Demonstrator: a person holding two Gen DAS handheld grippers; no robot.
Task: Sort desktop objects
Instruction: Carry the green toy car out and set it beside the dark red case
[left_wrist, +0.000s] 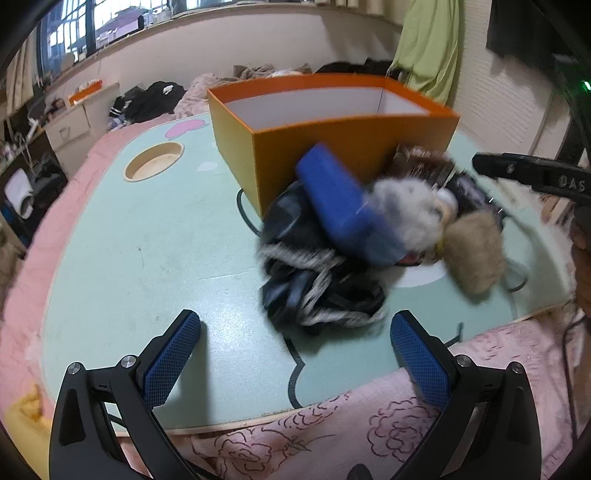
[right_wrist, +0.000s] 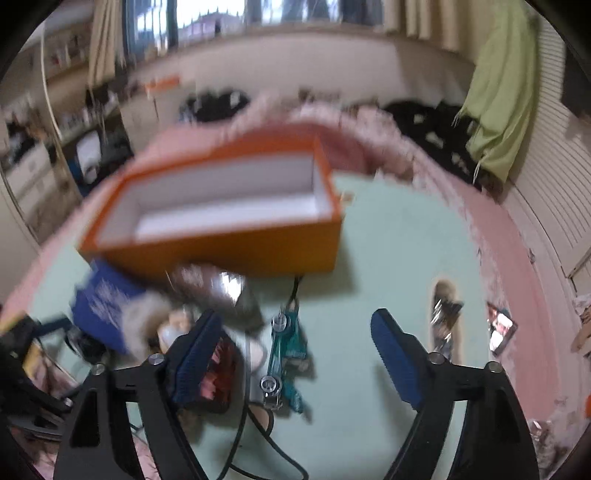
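Note:
An empty orange box (left_wrist: 332, 133) with a white inside stands on the pale green table (left_wrist: 147, 240); it also shows in the right wrist view (right_wrist: 229, 221). In front of it lies a pile: a blue box (left_wrist: 343, 206), a black striped cloth (left_wrist: 310, 273), a white and beige furry toy (left_wrist: 436, 221) and a brown packet (left_wrist: 424, 166). My left gripper (left_wrist: 295, 354) is open and empty, just short of the pile. My right gripper (right_wrist: 295, 354) is open and empty above a teal toy car (right_wrist: 286, 354). The blue box (right_wrist: 107, 310) lies to its left.
A round cup recess (left_wrist: 153, 160) sits at the table's far left. A pink flowered blanket (left_wrist: 332, 435) surrounds the table. Small shiny packets (right_wrist: 445, 314) lie on the right of the table. A black cable (right_wrist: 258, 443) runs near the front edge.

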